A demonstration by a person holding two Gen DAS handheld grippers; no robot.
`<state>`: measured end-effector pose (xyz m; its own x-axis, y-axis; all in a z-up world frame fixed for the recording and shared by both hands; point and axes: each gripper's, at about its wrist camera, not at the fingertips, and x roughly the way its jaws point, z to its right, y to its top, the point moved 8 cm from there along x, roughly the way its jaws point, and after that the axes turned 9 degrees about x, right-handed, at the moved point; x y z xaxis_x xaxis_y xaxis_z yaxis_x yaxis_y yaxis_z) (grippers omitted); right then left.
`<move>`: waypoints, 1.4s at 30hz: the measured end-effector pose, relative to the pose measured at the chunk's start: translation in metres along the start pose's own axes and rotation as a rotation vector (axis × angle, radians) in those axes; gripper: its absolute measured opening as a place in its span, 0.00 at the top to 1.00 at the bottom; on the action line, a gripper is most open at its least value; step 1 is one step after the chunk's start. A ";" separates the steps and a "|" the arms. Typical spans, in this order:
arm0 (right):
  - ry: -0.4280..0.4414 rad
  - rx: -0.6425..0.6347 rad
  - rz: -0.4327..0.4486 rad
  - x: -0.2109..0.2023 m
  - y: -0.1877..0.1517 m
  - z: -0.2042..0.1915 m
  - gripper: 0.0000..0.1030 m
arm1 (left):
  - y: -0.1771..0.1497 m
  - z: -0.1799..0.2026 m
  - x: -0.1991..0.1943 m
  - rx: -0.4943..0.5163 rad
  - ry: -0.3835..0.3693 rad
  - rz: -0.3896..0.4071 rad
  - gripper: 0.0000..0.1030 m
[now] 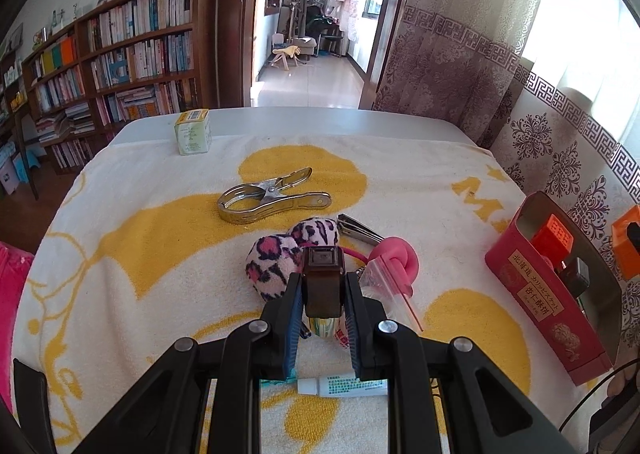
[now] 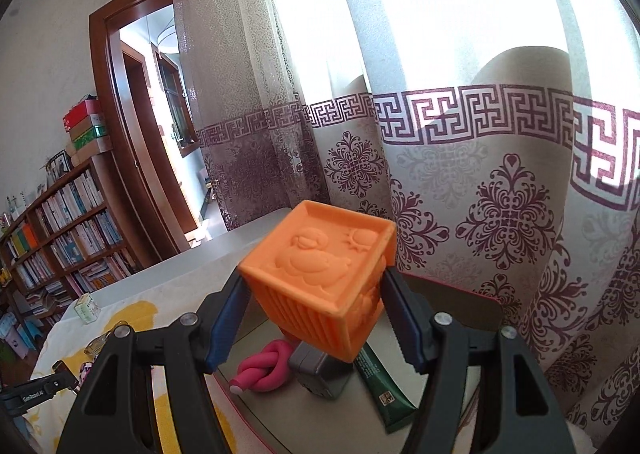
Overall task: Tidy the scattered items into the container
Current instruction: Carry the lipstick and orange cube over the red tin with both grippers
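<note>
Holding one item in each gripper over the towel-covered table [image 1: 280, 116], beside the red tin [image 1: 540, 294].

Left gripper [image 1: 322, 306]: jaws narrow, pinched on a small brown block with a square stamped face [image 1: 322, 278], raised above the yellow-patterned towel [image 1: 160, 222]. Right gripper [image 2: 316, 318]: jaws fairly wide, clamped on an orange rubber cube with a duck relief [image 2: 320, 278], hanging over the tin's open mouth. Inside the tin: a pink knotted foam piece [image 2: 266, 372], a grey adapter [image 2: 320, 374], a dark green tube [image 2: 380, 386]. On the towel left of the tin: a metal spring clamp [image 1: 272, 196], nail clippers [image 1: 358, 230], leopard-print pompom hair tie [image 1: 276, 262], another pink knot [image 1: 394, 258], a clear zip bag [image 1: 380, 278], a white ointment tube [image 1: 342, 386]. A small green-white box [image 1: 193, 132] stands at the far towel edge, well apart from the tin.
</note>
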<state>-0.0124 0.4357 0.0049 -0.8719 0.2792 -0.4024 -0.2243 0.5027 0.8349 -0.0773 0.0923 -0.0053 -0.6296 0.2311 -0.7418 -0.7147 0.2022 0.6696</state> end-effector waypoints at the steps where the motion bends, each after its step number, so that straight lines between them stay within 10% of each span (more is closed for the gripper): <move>1: -0.002 0.003 0.004 -0.001 0.001 0.001 0.32 | 0.002 0.004 -0.002 0.006 -0.006 0.005 0.80; 42: -0.027 0.137 -0.020 0.002 0.015 0.036 0.29 | 0.082 0.216 -0.002 0.187 -0.370 0.020 0.73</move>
<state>-0.0018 0.4729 0.0035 -0.8553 0.2896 -0.4297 -0.1778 0.6150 0.7683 -0.0684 0.3140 0.0590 -0.4666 0.5560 -0.6879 -0.6143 0.3559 0.7043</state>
